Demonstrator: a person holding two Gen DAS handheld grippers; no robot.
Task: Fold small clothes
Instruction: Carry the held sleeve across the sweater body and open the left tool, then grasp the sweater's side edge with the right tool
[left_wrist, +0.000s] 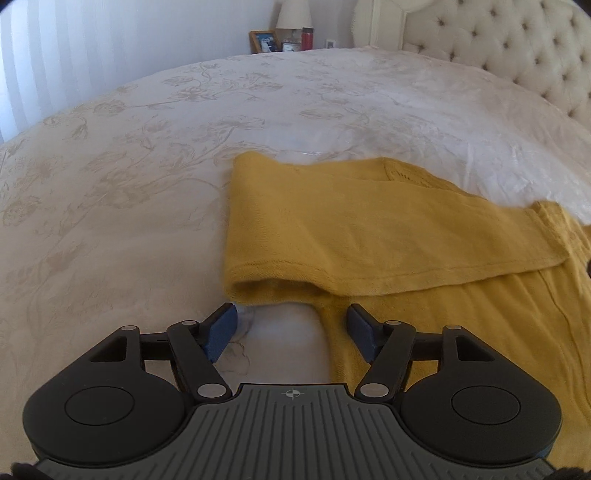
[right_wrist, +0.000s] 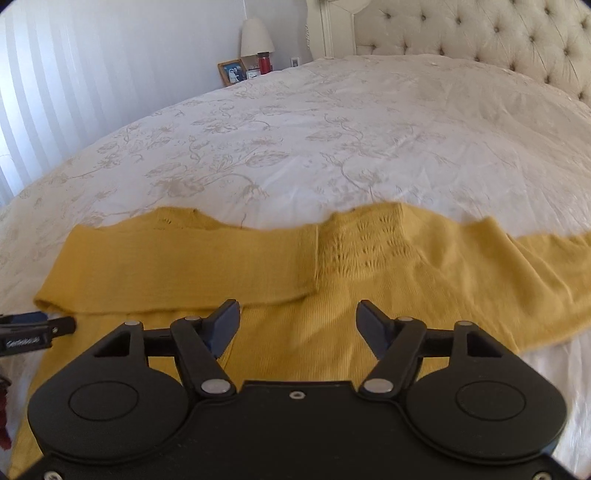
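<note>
White floral bedding covers a wide bed that runs far back to a tufted headboard, with a lamp and a framed photo on a nightstand at the far left. On the near part of the bed lies the mustard knit top; its left sleeve is already folded across the body, while the right sleeve is spread out to the right.

The left tool hangs partly open and empty just near of the folded sleeve's left bend. The right tool is likewise partly open over the body, gripping nothing.

Risks, as I judge them: a pinch catching only one layer would drag the fold askew (the knit looks soft and loose), and the smooth bedding could bunch underneath. Room is generous on the far side and left; the near edge of the bed is out of view.
</note>
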